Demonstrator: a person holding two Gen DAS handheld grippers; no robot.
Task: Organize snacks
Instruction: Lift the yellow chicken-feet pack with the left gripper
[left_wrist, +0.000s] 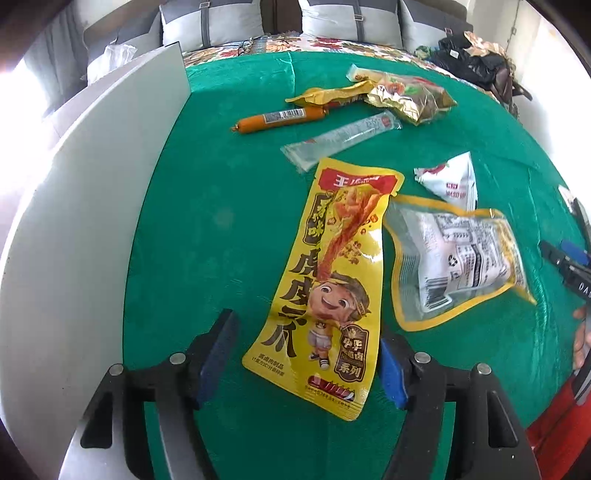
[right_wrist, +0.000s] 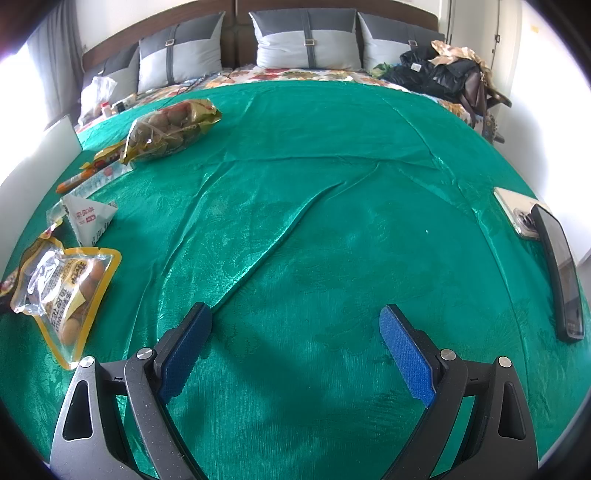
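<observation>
Here, yellow snack packet (left_wrist: 325, 288) between open left tongs (left_wrist: 306, 354), seemingly untouched.

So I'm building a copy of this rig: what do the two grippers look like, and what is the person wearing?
Both the left gripper and right gripper have black angular linkage arms with silver round pins and blue textured pads. No cables show. A red sleeve with a grey-white stripe shows at the edge.

Bedroom — bed (right_wrist: 314, 155) (pillows (right_wrist: 306, 40))
</observation>
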